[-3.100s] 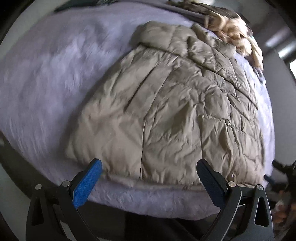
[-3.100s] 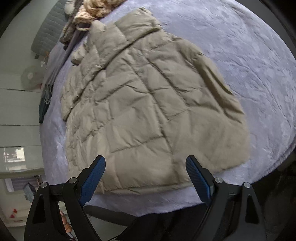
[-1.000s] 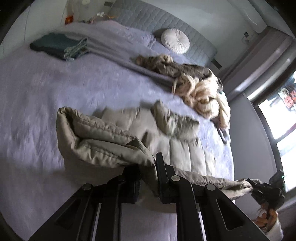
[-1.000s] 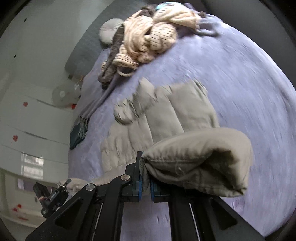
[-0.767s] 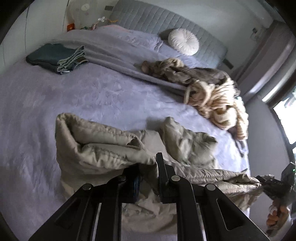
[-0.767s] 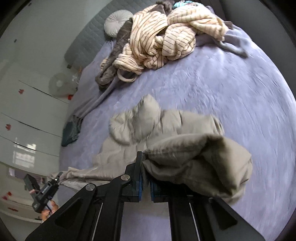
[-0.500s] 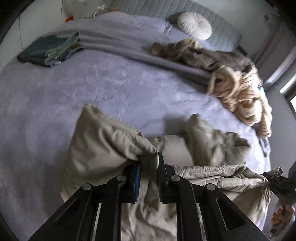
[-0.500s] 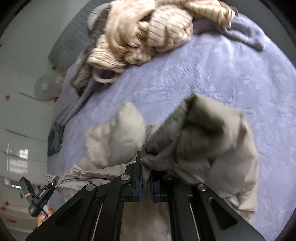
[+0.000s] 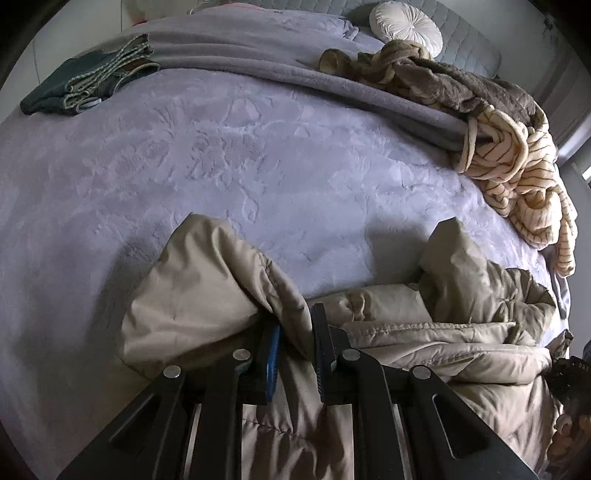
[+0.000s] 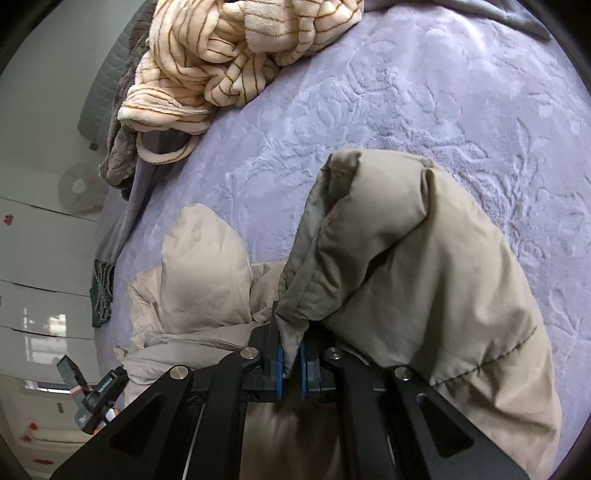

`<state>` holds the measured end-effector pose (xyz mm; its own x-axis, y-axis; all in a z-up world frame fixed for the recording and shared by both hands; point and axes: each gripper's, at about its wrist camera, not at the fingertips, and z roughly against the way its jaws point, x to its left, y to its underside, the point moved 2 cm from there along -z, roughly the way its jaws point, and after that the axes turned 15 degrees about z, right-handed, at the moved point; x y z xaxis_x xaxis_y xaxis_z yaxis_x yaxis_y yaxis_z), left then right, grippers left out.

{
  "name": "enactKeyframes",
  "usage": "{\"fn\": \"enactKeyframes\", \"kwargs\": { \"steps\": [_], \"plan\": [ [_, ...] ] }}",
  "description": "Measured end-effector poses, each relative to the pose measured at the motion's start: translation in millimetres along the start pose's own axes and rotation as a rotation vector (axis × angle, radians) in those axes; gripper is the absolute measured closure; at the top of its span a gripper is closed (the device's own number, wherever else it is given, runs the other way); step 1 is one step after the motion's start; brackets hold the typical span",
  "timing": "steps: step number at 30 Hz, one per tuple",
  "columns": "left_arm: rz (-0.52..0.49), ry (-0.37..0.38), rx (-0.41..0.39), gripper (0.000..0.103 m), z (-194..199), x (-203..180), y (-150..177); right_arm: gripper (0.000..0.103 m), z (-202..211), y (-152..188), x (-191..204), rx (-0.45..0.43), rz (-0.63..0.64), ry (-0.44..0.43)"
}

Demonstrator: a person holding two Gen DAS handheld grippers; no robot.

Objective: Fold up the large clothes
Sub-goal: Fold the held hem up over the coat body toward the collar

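Note:
A beige puffer jacket (image 9: 192, 295) lies on the lilac bedcover (image 9: 221, 147), its lower part doubled over towards the collar. My left gripper (image 9: 295, 321) has a fold of the jacket's hem between its jaws, which are opening while the fabric still fills the gap. My right gripper (image 10: 290, 332) is shut on the jacket's (image 10: 406, 258) other hem corner, which bulges up to the right of it. The collar (image 10: 203, 266) stands up between the two corners. Each gripper shows at the edge of the other's view, the left one (image 10: 96, 391) with a hand under it.
A cream striped fleece garment (image 10: 221, 55) and a brown one (image 9: 443, 81) are heaped at the far side of the bed. Folded dark green clothes (image 9: 85, 81) lie far left. A round white cushion (image 9: 406, 26) leans on the grey headboard. A fan (image 10: 79, 188) stands beside the bed.
Both grippers came forward and down with the hem, laying the jacket's lower part over its upper part. The gap between the left jaws has widened; the right jaws stay shut.

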<state>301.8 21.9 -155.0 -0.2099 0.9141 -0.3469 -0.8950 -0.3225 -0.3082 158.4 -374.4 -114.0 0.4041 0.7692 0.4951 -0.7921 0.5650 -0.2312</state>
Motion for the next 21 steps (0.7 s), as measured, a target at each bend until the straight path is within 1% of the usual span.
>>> {"fn": "enactKeyframes", "kwargs": {
  "steps": [1, 2, 3, 4, 5, 7, 8, 9, 10, 11, 13, 14, 15, 16, 17, 18, 19, 20, 21],
  "plan": [
    [-0.006, 0.008, -0.008, 0.069, 6, 0, -1, 0.095, 2, -1, 1, 0.004, -0.007, -0.005],
    [-0.017, 0.025, -0.035, 0.036, 17, -1, -2, 0.093, 5, -2, 2, 0.004, -0.007, -0.006],
    [-0.021, 0.028, -0.066, 0.014, 26, -1, -2, 0.091, 9, -3, 3, 0.003, 0.000, -0.006],
    [-0.026, 0.028, -0.104, 0.013, 36, -1, -3, 0.089, 13, -3, 5, 0.002, 0.010, -0.008],
    [-0.042, 0.034, -0.130, 0.013, 46, -2, -3, 0.085, 17, -3, 7, -0.003, 0.022, -0.008],
    [-0.055, 0.023, -0.127, 0.013, 54, -3, -5, 0.075, 23, -4, 10, -0.014, 0.031, -0.007],
    [-0.059, 0.020, -0.129, 0.013, 59, -2, -4, 0.058, 28, -4, 10, -0.027, 0.027, -0.006],
    [-0.063, 0.022, -0.126, 0.013, 63, -3, -3, 0.033, 34, -4, 10, -0.046, 0.017, -0.003],
    [-0.065, 0.019, -0.124, 0.013, 65, -3, -2, 0.025, 39, -5, 11, -0.067, 0.008, -0.003],
    [-0.070, 0.023, -0.119, 0.013, 69, -4, 1, 0.024, 50, -3, 12, -0.105, -0.004, -0.006],
    [-0.093, 0.080, -0.098, 0.028, 76, -10, 9, 0.024, 62, 2, 18, -0.120, 0.006, 0.001],
    [-0.112, 0.111, -0.079, 0.042, 76, -15, 15, 0.040, 65, 6, 26, -0.118, 0.042, 0.003],
    [-0.147, 0.145, -0.043, 0.051, 74, -25, 24, 0.071, 65, 9, 34, -0.105, 0.092, 0.011],
    [-0.177, 0.168, -0.024, 0.053, 71, -32, 31, 0.081, 61, 11, 43, -0.082, 0.145, 0.031],
    [-0.205, 0.177, -0.014, 0.054, 67, -41, 37, 0.087, 54, 15, 57, -0.055, 0.225, 0.054],
    [-0.253, 0.165, -0.017, 0.054, 59, -53, 47, 0.088, 48, 19, 64, -0.043, 0.266, 0.048],
    [-0.275, 0.150, -0.023, 0.054, 53, -60, 51, 0.088, 36, 22, 73, -0.020, 0.311, 0.048],
    [-0.295, 0.123, -0.029, 0.054, 39, -68, 57, 0.088, 27, 23, 76, -0.007, 0.325, 0.057],
    [-0.291, 0.098, -0.027, 0.054, 26, -72, 59, 0.088, 14, 24, 78, 0.009, 0.336, 0.068]
  ]
}}
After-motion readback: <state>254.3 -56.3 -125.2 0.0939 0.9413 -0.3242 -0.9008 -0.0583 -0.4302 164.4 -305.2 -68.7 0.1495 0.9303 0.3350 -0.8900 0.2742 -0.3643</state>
